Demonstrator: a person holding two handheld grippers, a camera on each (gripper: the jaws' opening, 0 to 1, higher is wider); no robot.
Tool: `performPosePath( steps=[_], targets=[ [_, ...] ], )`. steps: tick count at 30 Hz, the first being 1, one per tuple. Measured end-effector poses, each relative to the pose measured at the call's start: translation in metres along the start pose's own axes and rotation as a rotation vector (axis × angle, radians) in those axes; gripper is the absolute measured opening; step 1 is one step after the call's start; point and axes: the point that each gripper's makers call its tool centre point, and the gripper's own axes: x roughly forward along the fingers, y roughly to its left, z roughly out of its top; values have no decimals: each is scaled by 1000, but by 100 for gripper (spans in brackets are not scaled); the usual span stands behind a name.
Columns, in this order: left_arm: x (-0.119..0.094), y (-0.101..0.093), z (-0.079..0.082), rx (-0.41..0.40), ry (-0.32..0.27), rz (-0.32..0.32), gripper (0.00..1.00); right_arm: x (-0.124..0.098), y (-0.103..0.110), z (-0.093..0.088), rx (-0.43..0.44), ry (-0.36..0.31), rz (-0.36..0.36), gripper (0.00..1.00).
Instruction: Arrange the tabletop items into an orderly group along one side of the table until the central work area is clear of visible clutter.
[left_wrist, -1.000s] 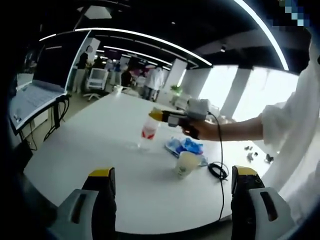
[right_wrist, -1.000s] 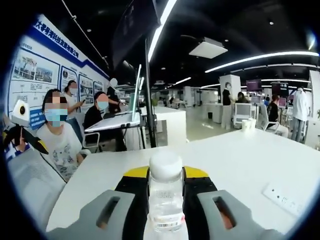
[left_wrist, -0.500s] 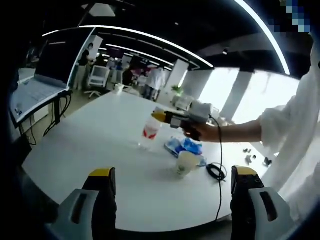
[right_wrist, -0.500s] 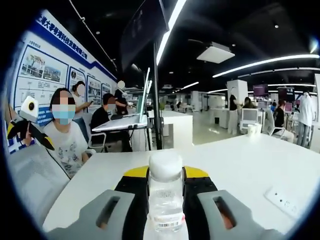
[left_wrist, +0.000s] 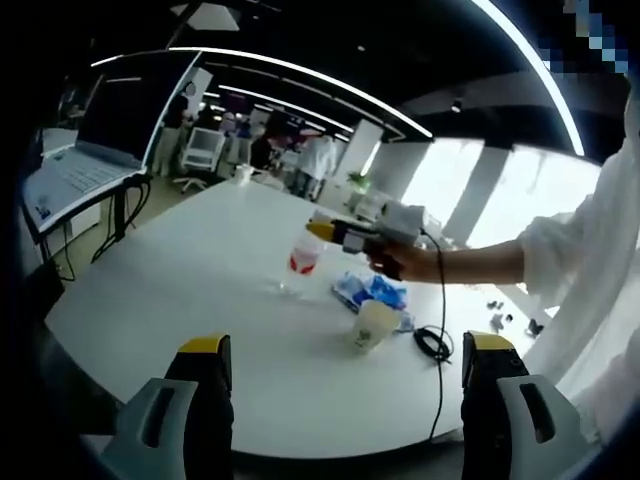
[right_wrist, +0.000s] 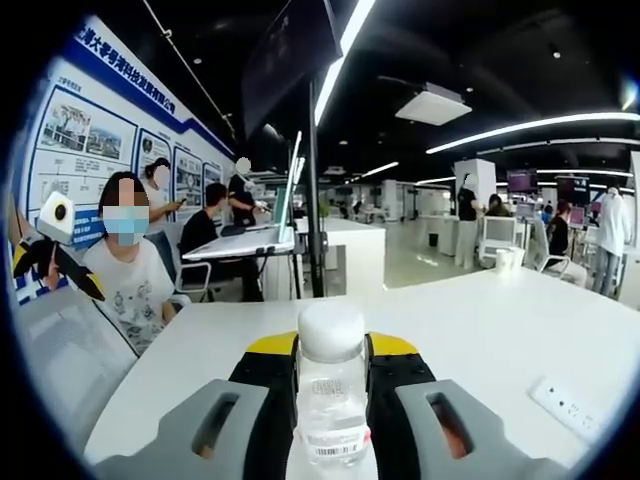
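Left tool (left_wrist: 340, 395) hangs over the near edge of the white tabletop (left_wrist: 190, 290) with its jaws spread wide and nothing between them. Past it, toward the middle of the tabletop, a clear plastic bottle (left_wrist: 300, 262) with a red label stands upright, its top clamped by the right tool (left_wrist: 322, 231), held in a person's hand (left_wrist: 405, 262) that reaches in from the right. Just right of the bottle lies a crumpled blue packet (left_wrist: 372, 291), and nearer, touching or just beside it, a pale paper cup (left_wrist: 373, 325) stands upright. A black cable (left_wrist: 436, 342) coils to the right of the cup. In the right gripper view, the right tool (right_wrist: 331, 372) has its jaws closed on the bottle (right_wrist: 331, 385) below its white cap, and a white power strip (right_wrist: 572, 402) lies on the tabletop (right_wrist: 480, 330) at the right.
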Motion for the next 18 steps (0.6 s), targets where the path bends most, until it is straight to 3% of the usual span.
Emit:
performPosePath(
  steps=[7,10,12,18],
  targets=[
    [0,6,-5,-28,11,14,92,0,0,-1,15,5,-35,23],
    [-3,7,-2,-49,-12,16,92,-2,-8,-6,9,37,-76,34],
    [-5,8,0,-59,-26,19,93,-5,-10,5,46,-17,-87,42],
    [-4,8,2,-60,-31,21,95,-12,-16,21,23,-32,-117,56]
  ],
)
